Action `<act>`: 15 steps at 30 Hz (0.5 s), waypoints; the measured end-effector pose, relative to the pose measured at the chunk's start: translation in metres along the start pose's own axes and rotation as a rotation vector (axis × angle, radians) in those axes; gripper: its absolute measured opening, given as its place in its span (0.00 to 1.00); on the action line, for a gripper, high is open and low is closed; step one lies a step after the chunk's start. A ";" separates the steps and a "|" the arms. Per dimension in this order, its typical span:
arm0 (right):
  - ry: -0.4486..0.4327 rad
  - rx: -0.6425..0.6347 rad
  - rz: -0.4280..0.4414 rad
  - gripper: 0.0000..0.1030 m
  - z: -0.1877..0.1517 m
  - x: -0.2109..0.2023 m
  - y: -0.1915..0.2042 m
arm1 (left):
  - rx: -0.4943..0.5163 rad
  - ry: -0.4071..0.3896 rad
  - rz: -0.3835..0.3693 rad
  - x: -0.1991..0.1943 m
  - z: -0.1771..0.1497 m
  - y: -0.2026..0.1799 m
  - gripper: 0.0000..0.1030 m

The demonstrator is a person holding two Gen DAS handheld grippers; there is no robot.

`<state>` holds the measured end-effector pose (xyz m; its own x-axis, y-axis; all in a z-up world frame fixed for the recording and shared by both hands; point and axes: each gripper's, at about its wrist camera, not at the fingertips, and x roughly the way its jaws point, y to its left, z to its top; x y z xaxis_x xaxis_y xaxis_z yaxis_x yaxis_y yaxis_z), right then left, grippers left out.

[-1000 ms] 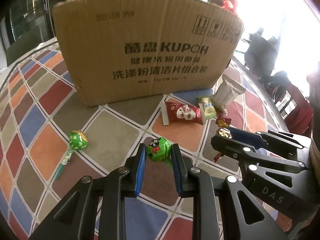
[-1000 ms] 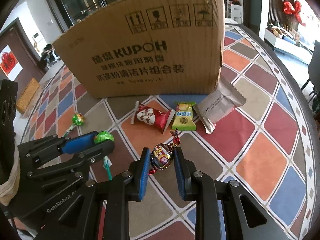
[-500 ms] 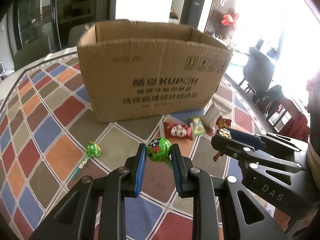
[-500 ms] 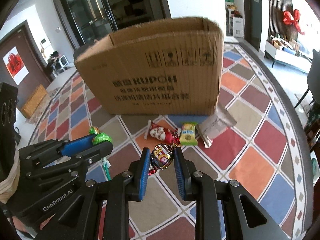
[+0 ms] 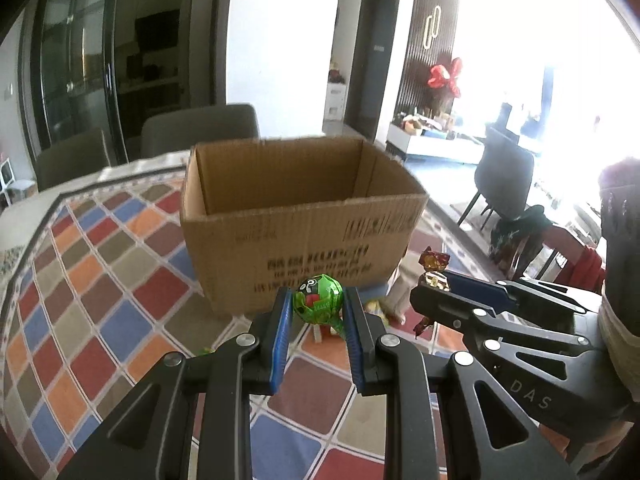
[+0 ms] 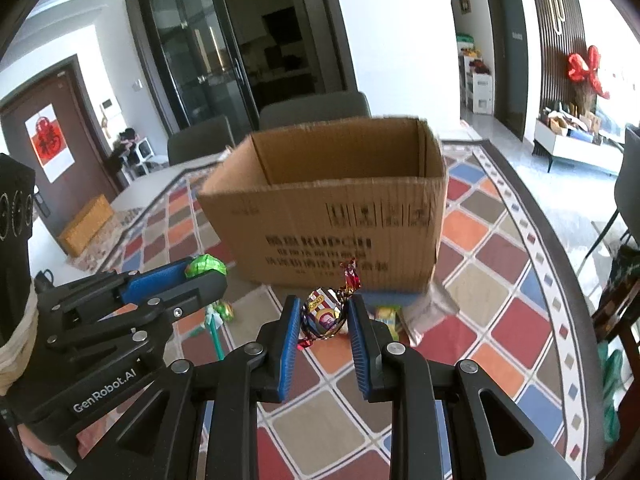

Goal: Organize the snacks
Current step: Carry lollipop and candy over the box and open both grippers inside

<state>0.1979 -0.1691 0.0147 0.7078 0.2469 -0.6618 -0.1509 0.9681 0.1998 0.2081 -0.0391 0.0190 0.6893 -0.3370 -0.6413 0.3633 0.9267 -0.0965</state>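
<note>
Lollipop (image 5: 318, 300) and candy (image 6: 324, 316) are both up off the cloth (image 5: 120, 300) now, and the box (image 5: 296, 216) that towered a second ago shows its open mouth, so both drops look close. Left gripper (image 5: 316, 312) is clamped on the lollipop, right gripper (image 6: 324, 320) on the candy, side by side, tilted down, short of the near wall.

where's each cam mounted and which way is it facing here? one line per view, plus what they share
Left wrist: sits on the left gripper, looks along its fingers at the open cardboard box; its pads clamp a green lollipop; right gripper at right.
Right wrist: sits on the right gripper, same heading; pads clamp a foil candy; left gripper at left.
Shared: box, patterned tablecloth, both grippers.
</note>
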 end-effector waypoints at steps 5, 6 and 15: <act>-0.054 -0.025 -0.012 0.25 0.015 -0.010 0.004 | 0.017 -0.042 0.004 -0.006 0.018 -0.002 0.25; -0.065 -0.028 -0.012 0.25 0.018 -0.012 0.004 | 0.020 -0.050 0.005 -0.007 0.021 -0.002 0.25; -0.134 -0.039 -0.017 0.25 0.049 -0.025 0.003 | 0.038 -0.109 0.008 -0.012 0.055 -0.002 0.25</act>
<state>0.2141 -0.1740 0.0674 0.7961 0.2251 -0.5617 -0.1631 0.9737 0.1590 0.2335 -0.0459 0.0684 0.7559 -0.3476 -0.5548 0.3796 0.9231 -0.0611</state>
